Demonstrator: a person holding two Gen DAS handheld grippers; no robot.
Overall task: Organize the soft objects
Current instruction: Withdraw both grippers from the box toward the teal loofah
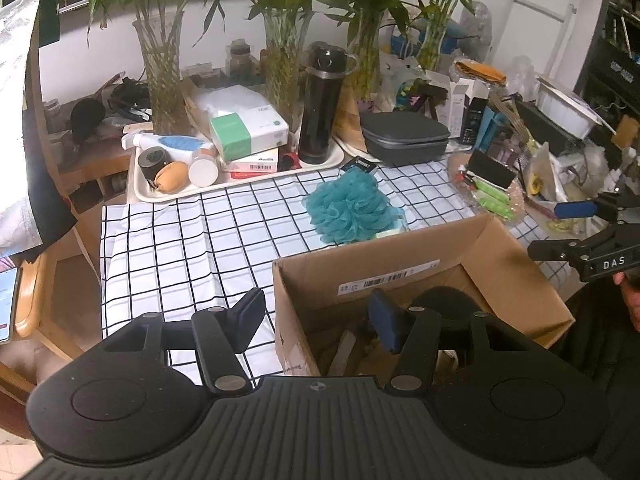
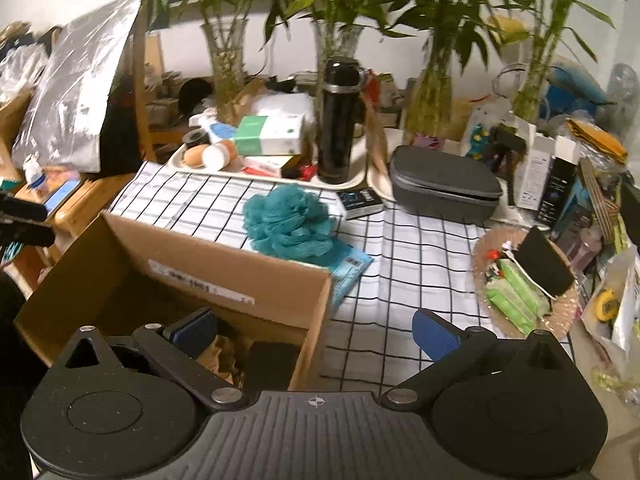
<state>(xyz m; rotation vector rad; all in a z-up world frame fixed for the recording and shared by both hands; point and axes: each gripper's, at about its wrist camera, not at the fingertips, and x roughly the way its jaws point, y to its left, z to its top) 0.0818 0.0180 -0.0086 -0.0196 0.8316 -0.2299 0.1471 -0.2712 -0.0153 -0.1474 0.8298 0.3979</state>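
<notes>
Loofah (image 1: 347,207) on cloth | blue packet (image 2: 349,271) clearer from right wrist

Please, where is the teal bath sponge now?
The teal bath sponge lies on the checked tablecloth, just behind the cardboard box and before the black bottle.

A black bottle (image 1: 320,108) stands upright on a cream tray (image 1: 240,184) beside a green-and-white box (image 1: 248,132). A grey zip case (image 1: 404,136) lies to its right (lid shut), glass vases (image 1: 160,76) of bamboo behind, on the checked surface (image 1: 192,240).
</notes>
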